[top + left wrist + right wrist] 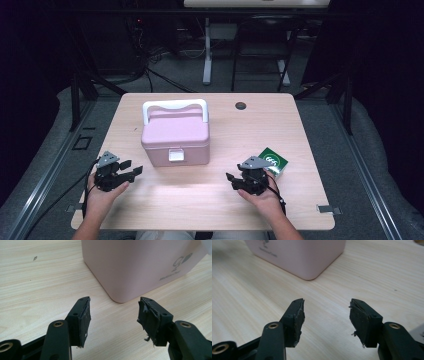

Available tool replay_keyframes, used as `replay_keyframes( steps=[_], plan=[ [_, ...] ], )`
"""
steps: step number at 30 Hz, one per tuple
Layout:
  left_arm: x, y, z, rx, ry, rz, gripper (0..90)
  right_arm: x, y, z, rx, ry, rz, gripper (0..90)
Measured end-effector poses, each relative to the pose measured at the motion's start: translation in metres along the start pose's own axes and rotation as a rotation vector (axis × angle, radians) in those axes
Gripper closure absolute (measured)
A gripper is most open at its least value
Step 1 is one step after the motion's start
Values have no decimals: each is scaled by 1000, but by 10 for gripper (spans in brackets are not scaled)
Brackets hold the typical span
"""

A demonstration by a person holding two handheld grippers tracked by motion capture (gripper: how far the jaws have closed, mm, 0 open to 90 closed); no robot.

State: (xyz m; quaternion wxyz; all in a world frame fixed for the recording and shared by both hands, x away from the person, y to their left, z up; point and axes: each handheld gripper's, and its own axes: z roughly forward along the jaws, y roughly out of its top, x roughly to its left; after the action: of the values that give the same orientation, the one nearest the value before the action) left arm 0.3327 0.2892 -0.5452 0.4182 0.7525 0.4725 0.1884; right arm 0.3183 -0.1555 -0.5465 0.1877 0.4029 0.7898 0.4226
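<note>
Flanking the pink lidded box [175,136] that sits left of centre on the worktop [215,200], the left gripper [131,168] and right gripper [231,180] both rest near the front edge, jaws open and empty, the left one nearer the box.

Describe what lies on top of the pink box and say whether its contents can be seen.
A white carrying handle lies folded on the lid of the pink box. The lid is shut, with a white latch at the front, so whatever is inside stays hidden.
</note>
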Motion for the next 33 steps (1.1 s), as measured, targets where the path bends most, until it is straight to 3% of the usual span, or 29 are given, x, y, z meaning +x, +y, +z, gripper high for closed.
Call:
replay_keyframes(
  steps=[5, 7, 10, 14, 19, 25, 30, 33],
  plan=[
    [-2, 2, 0, -6, 1, -17, 463, 1, -1, -1, 4, -6, 9, 461],
    [-4, 1, 1, -7, -5, -8, 481, 0, -2, -3, 8, -18, 24, 481],
    [-9, 3, 0, 6, 22, 16, 505, -2, -3, -7, 10, 12, 55, 538],
    [-11, 5, 0, -12, 11, 1, 534, -2, -5, -13, 18, -5, 53, 543],
    [-15, 10, 3, 4, 17, 8, 570, -1, -5, -21, 11, -12, 45, 589],
    [-14, 14, 4, 10, 28, 26, 614, -7, 4, -17, 3, -39, 86, 634],
    [-5, 22, 3, -3, 24, -27, 674, -11, 16, -11, -8, -48, 99, 674],
    [2, 28, 2, 0, 39, -48, 710, -11, 23, -2, 6, -65, 73, 697]
  ],
)
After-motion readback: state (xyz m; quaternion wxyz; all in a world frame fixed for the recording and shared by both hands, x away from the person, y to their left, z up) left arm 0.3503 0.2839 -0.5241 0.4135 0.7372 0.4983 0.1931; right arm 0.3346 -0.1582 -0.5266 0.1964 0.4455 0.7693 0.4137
